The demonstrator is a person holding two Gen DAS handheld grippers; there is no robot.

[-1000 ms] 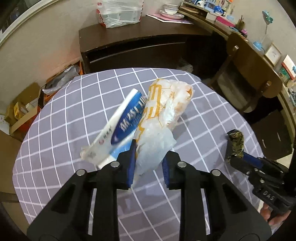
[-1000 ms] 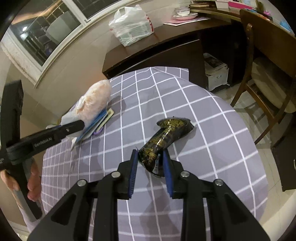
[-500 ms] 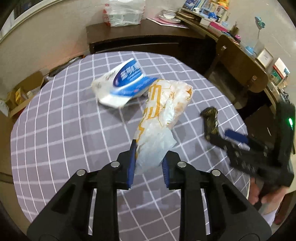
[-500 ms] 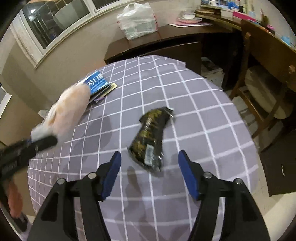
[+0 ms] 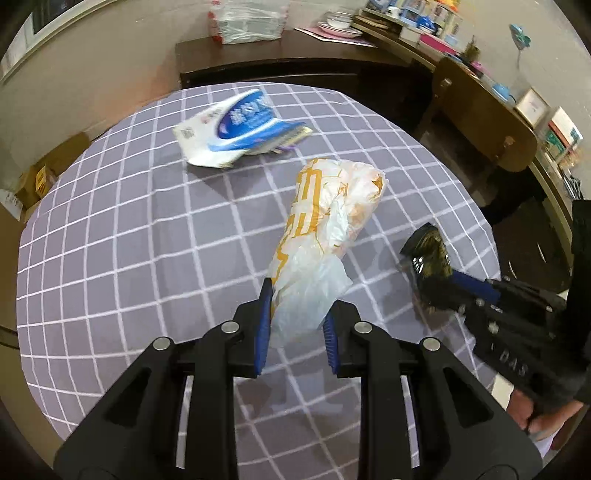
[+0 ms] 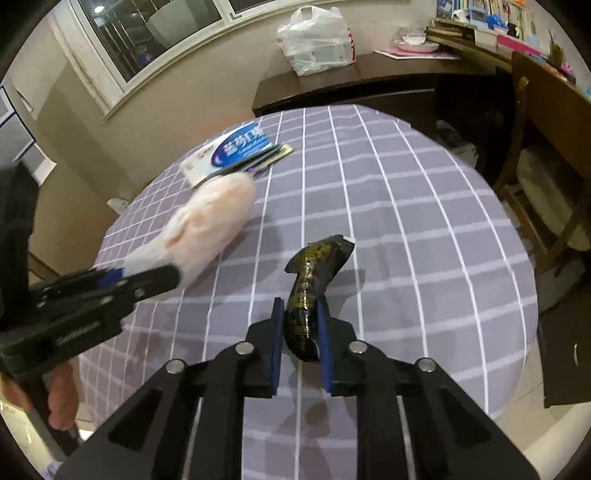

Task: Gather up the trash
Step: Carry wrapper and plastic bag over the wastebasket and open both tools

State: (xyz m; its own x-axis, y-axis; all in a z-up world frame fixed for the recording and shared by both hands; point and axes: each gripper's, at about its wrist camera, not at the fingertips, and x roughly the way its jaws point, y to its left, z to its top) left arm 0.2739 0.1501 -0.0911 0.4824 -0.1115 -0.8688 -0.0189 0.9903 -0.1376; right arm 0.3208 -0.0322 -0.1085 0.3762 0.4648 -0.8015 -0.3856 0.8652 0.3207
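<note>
Gripping a crumpled white-and-orange plastic bag (image 5: 325, 229) mid-frame, your left gripper (image 5: 295, 332) is staying clamped — your right gripper (image 6: 301, 339) is closing on a dark gold-printed foil wrapper (image 6: 314, 280), lower centre.

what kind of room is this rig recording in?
Likely a home dining or living room: a round table under a checked cloth, a wooden chair pulled up to a cluttered desk or shelf with dishes and books, and a window behind.

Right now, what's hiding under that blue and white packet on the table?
A flat striped card or wrapper and something purple stick out from under the packet. The rest is covered, so I can't tell what they are.
</note>
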